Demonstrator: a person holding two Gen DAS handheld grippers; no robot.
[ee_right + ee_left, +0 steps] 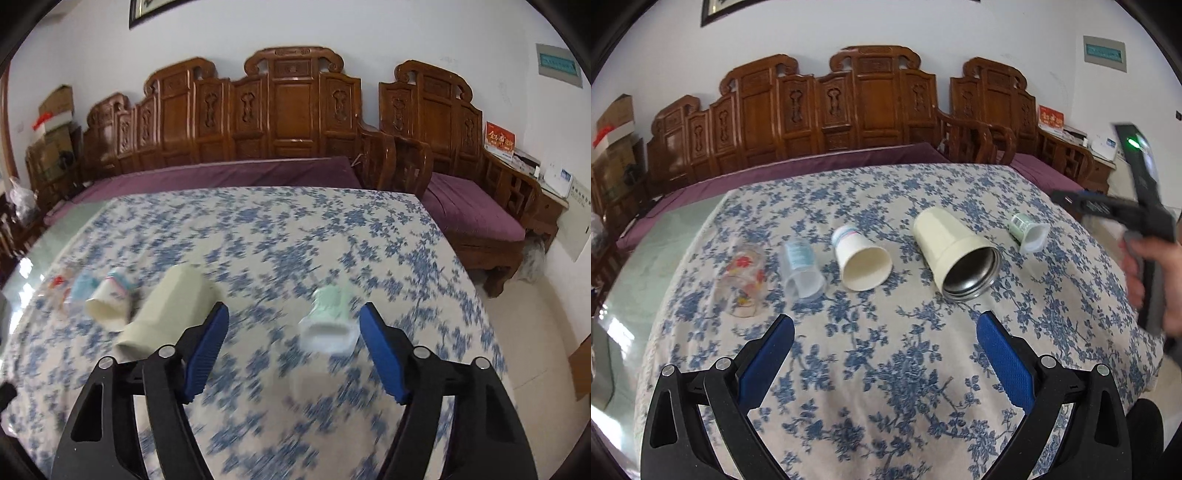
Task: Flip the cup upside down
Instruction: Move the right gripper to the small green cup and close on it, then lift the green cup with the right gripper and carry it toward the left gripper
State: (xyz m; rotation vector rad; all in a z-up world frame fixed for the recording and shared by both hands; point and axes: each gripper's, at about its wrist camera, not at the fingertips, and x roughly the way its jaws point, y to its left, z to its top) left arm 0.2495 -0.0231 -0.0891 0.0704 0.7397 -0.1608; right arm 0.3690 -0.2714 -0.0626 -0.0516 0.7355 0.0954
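Several cups lie on their sides in a row on the blue-flowered tablecloth: a clear glass with red print, a clear plastic cup, a white paper cup, a large cream tumbler with a metal inside and a small green-and-white cup. My left gripper is open and empty, in front of the row. My right gripper is open and empty; the small green cup lies just ahead between its fingers, blurred. The tumbler is to its left. The right gripper's body shows in the left wrist view.
A carved wooden bench with purple cushions stands behind the table. A side table with boxes is at the right. The table's right edge drops to a tiled floor. Stacked cartons stand at the left.
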